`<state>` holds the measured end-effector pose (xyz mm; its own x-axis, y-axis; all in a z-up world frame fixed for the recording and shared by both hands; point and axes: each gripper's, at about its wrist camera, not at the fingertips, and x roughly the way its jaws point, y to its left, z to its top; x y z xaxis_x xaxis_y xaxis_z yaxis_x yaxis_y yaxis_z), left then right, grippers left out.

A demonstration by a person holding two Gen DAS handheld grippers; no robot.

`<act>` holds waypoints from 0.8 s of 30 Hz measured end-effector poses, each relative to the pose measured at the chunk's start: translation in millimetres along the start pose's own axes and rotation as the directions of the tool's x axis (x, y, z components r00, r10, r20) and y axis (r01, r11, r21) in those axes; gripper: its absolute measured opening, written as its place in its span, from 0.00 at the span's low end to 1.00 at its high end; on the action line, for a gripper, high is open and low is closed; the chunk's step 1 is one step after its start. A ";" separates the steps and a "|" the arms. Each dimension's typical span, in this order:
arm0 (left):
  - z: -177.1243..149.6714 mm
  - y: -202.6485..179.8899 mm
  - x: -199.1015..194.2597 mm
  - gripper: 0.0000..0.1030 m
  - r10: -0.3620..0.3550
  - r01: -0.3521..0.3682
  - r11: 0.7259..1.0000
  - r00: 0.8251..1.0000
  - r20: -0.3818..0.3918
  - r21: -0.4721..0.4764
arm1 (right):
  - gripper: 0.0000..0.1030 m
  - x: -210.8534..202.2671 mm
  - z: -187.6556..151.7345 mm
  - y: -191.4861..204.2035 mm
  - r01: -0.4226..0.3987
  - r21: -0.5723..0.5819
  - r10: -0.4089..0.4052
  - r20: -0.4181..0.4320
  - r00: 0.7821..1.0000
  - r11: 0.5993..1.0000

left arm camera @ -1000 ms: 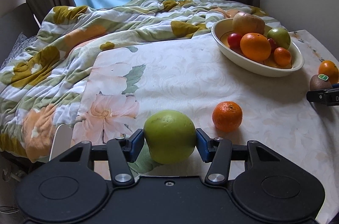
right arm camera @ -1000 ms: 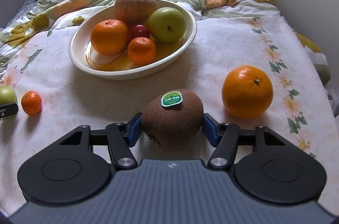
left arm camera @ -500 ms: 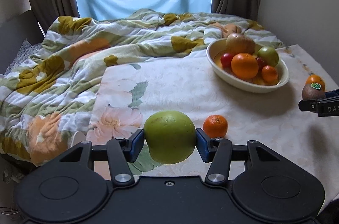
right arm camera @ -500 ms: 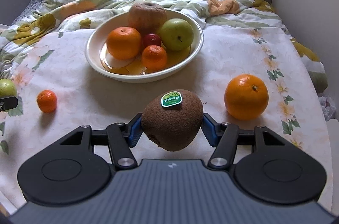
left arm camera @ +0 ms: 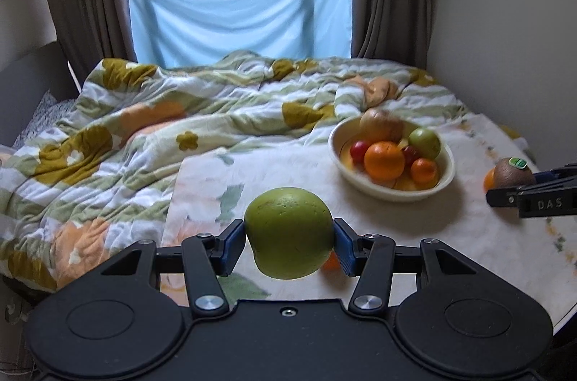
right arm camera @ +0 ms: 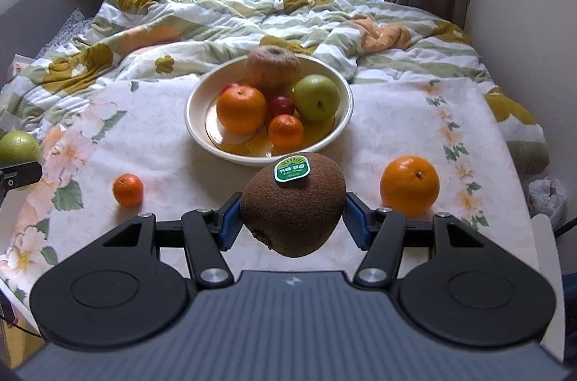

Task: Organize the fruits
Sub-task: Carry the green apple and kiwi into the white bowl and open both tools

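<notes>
White capital letters "DAS" stand on the black side of the right gripper [left arm camera: 541,197], seen from the left wrist view. A green-and-white sticker [right arm camera: 291,168] sits on top of the kiwi [right arm camera: 292,211]; it bears a sunburst mark and two lines of white print, too small to make out. From the left wrist view the same sticker is only a green patch.
</notes>
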<state>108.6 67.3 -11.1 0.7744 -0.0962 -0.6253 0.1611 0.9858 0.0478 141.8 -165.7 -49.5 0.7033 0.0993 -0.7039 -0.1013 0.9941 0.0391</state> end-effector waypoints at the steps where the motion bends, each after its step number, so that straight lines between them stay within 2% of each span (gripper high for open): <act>1: 4.6 -1.9 -2.7 0.55 -0.005 0.005 1.000 1.000 0.009 -0.001 | 0.72 -3.5 1.9 -0.4 -0.002 0.002 0.002 0.003 1.000 1.000; 6: 26.5 -12.7 -11.2 0.55 -0.018 0.018 1.000 0.999 0.046 0.000 | 0.72 -21.9 15.1 -1.1 -0.033 0.011 0.033 0.012 0.999 0.999; 12: 53.7 -25.5 -3.3 0.55 -0.023 0.024 1.000 0.997 0.073 -0.012 | 0.72 -32.2 37.6 -1.7 -0.048 -0.036 0.050 0.033 0.998 0.998; 24: 94.7 -56.0 66.5 0.55 -0.018 0.020 0.999 0.999 0.035 -0.050 | 0.72 3.0 87.0 -27.1 -0.101 -0.106 0.105 0.035 0.994 0.989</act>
<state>209.0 -7.4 18.4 0.7926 -0.1186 -0.5981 0.1451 0.9894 -0.0038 207.9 -188.5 9.1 0.7132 0.2047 -0.6704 -0.2457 0.9687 0.0345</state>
